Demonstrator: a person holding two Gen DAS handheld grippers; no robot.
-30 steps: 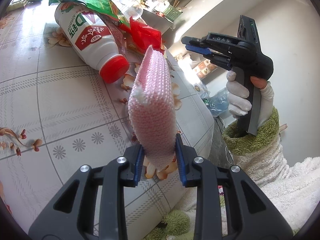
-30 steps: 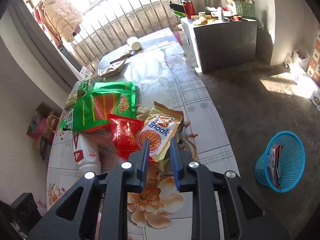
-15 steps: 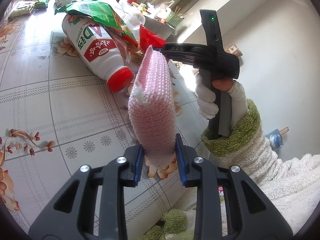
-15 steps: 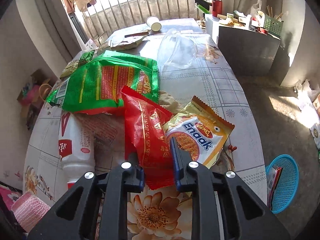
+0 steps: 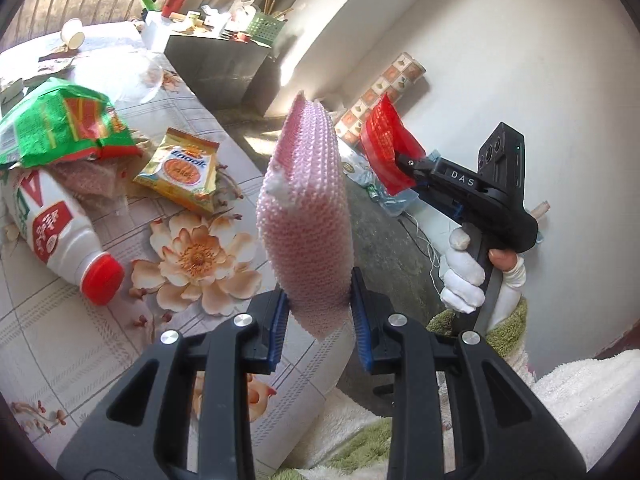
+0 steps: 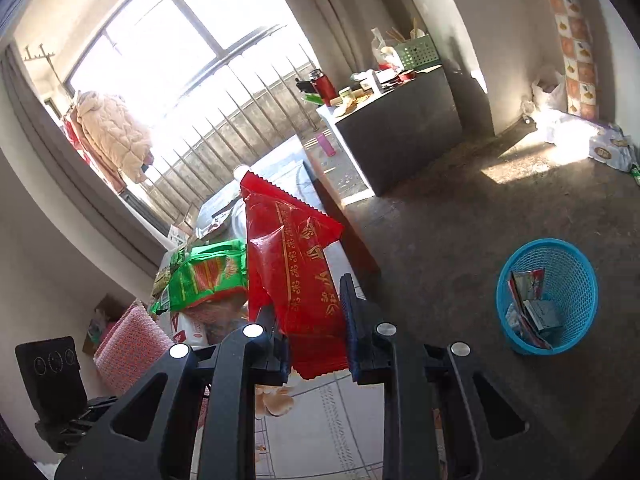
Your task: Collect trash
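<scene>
While my right claw squeezes the red wrapper, the wrapper sticks up between its two blue pads, off the table. This claw was closing a moment ago, and now its pads press on the wrapper from both sides. From my other side I can see the same claw with the wrapper poking out of its tip, held out over the floor. My gloved right hand holds its handle.

My left claw is closed on a pink pad. The pad is bumpy and soft. It stands up tall between the blue pads, and it is in the air too. In the right view I can see it low on the left.

On the table lie more things. A yellow snack bag lies flat near a big flower print. A green bag lies behind it, partly on top of a white bottle with a red cap. The bottle lies on its side. A clear plastic bag sits farther back, and a paper cup lies at the far end.

On the floor, well away from the table, stands a blue basket. It has some wrappers in it. A dark cabinet stands by the wall with a green crate and a red flask on top. A puffy coat hangs by the window.
</scene>
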